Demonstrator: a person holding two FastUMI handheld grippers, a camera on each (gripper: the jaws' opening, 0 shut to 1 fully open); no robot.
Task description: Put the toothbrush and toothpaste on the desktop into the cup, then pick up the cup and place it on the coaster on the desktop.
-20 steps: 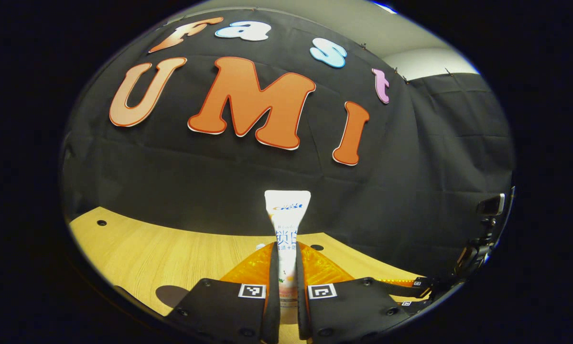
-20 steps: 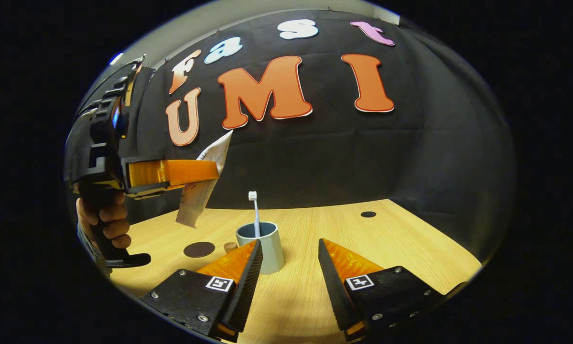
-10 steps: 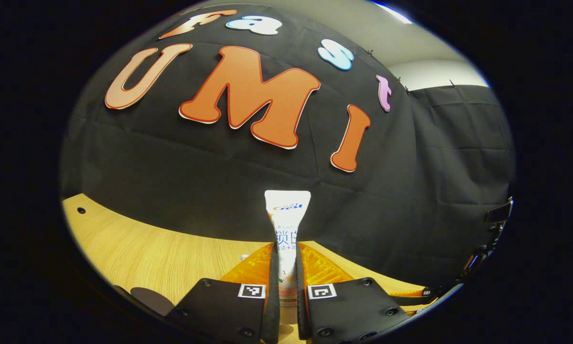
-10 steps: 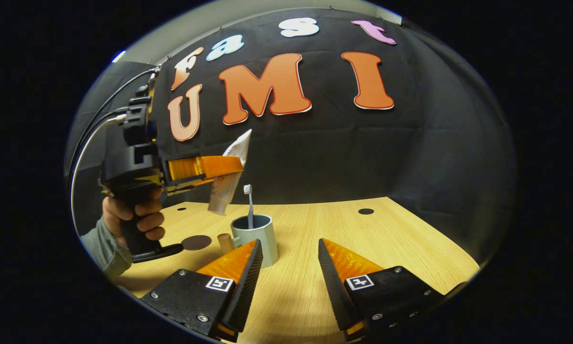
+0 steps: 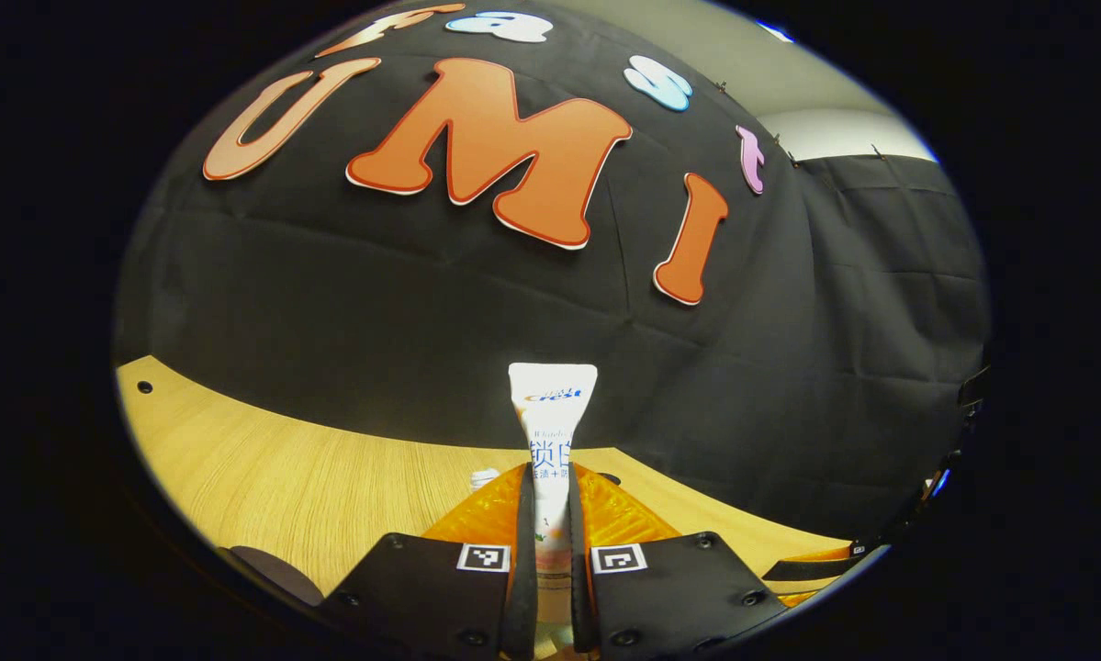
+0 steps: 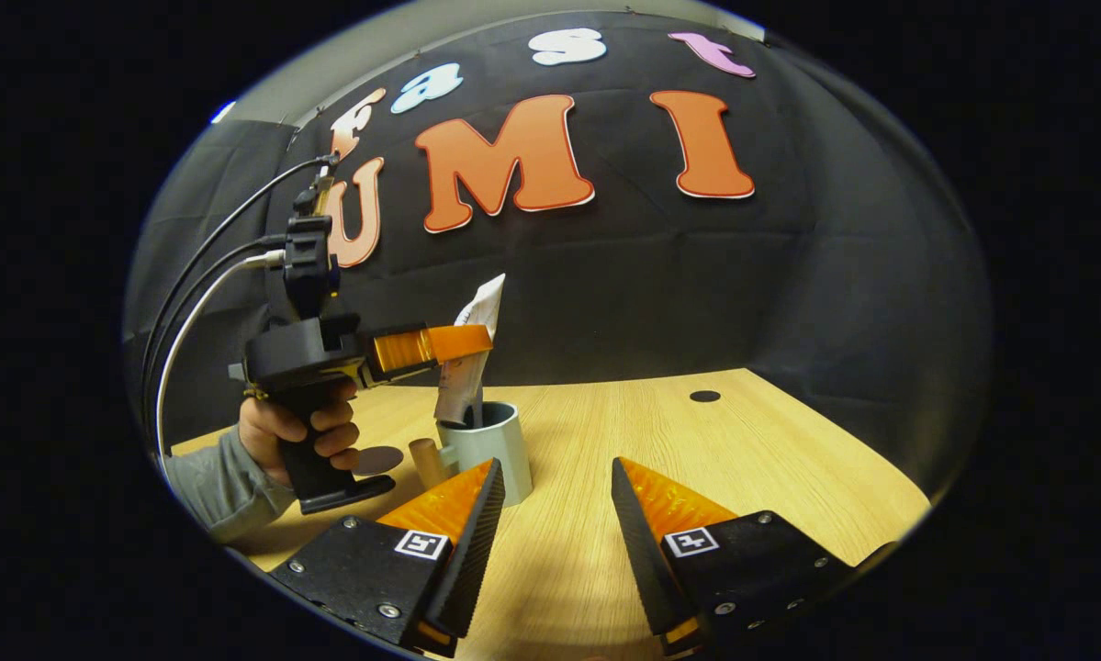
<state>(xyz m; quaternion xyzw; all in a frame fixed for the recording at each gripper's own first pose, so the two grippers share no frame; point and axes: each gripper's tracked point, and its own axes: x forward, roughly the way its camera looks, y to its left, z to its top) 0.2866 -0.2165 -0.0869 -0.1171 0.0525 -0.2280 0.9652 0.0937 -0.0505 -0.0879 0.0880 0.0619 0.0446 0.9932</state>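
Clamping toothpaste (image 6: 469,353), left gripper (image 6: 432,344) above cup (image 6: 490,450); right gripper (image 6: 555,514) agape, empty. Risk: tube catching rim, tipping cup.

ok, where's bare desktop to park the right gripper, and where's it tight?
Free: the wooden desktop right of the cup, out to the booth wall. Crowded: left of the cup, where a wooden peg, the coaster and the hand holding the left gripper, with the toothpaste over the cup, sit close together.
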